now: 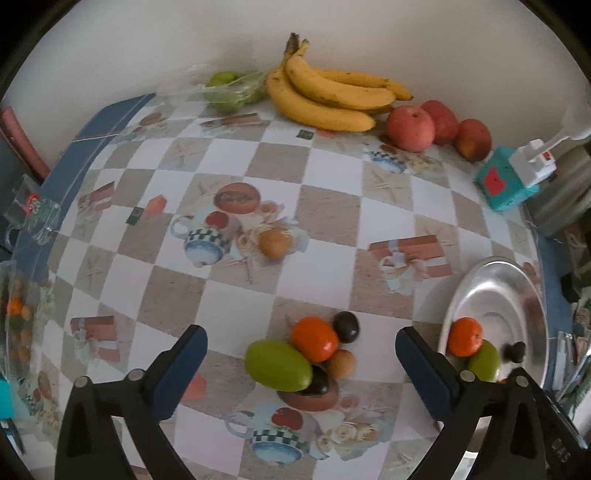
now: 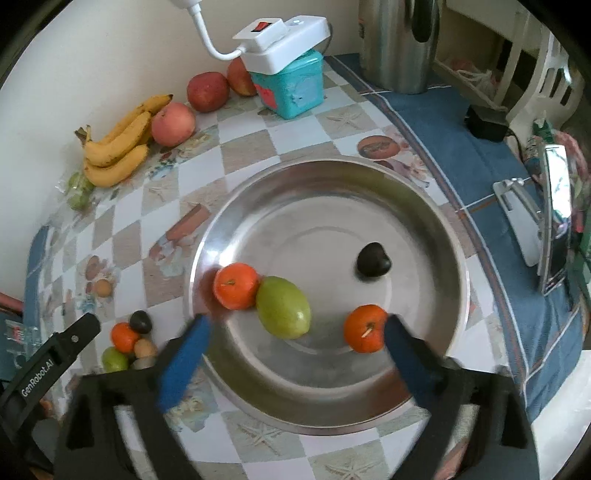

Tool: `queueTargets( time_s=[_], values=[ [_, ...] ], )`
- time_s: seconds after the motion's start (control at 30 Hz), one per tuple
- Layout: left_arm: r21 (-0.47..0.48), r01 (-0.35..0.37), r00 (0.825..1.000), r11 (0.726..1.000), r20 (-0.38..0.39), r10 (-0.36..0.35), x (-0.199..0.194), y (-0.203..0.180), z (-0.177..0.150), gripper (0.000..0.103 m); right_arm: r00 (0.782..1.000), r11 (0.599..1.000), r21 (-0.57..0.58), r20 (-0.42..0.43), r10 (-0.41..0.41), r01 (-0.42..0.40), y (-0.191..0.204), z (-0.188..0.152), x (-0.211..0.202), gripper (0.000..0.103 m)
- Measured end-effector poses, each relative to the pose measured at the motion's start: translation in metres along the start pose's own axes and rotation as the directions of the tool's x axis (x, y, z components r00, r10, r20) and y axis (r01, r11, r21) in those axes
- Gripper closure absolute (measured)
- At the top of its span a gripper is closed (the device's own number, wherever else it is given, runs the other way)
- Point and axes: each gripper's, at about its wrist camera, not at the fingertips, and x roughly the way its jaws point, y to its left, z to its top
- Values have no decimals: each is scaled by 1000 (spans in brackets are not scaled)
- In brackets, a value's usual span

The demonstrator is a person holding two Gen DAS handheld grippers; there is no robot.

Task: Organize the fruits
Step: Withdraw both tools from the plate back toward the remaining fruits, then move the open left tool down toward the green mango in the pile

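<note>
While both grippers hang over the checked tablecloth (image 1: 325,177) with their jaws spread wide and nothing between the pads, the fruit lies in two groups. At the far left edge of the left wrist view sits a clear container (image 1: 16,317), too blurred to read. The left gripper (image 1: 301,356) points down at a small pile on the cloth: a green fruit (image 1: 277,365), an orange (image 1: 315,339) touching it, a dark plum (image 1: 346,326) behind, a small tan fruit (image 1: 341,363) beside, and another dark fruit (image 1: 318,382) half hidden under the green one. Along the back wall lie a bag of green fruit (image 1: 227,90), a bunch of bananas (image 1: 325,96) and three red apples (image 1: 437,127), then a teal box (image 1: 506,182) with a white power strip (image 2: 282,35) on top.

To the right stands a metal plate (image 2: 332,192). In the right wrist view it holds an orange with its stem up (image 2: 236,285) touching a green fruit in the plate (image 2: 283,307), a second orange (image 2: 365,328) just beside the inner pad of the right gripper (image 2: 297,334), and a dark fruit alone (image 2: 373,260) farther back. A steel kettle (image 2: 400,44) stands behind the plate on the blue border.
</note>
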Motion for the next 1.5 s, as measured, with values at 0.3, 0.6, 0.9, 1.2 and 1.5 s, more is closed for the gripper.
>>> queueTargets(
  time_s=[0.3,0.6,0.9,1.2,1.5],
  values=[
    [7,1,1000,1000,-1,-1,0,0,0,0,1000,1000,9,6,8,-8,-2,-1,1,1],
    [69,-34,999,997,11,33,-2,2,-5,0,999,999,-7,-2,35,-35,13,-8,6,1],
    [48,-138,989,989,57,135,-11,37,-4,0,988,983,-101,4,153,-151,56,-16,4,1],
    [8,-93,994,996,54,93,-16,52,-2,0,994,968,-233,39,103,-91,88,-24,2,1],
    [-36,-36,999,999,32,37,-13,65,0,0,986,966,-260,161,44,-1,99,-36,-7,1]
  ],
)
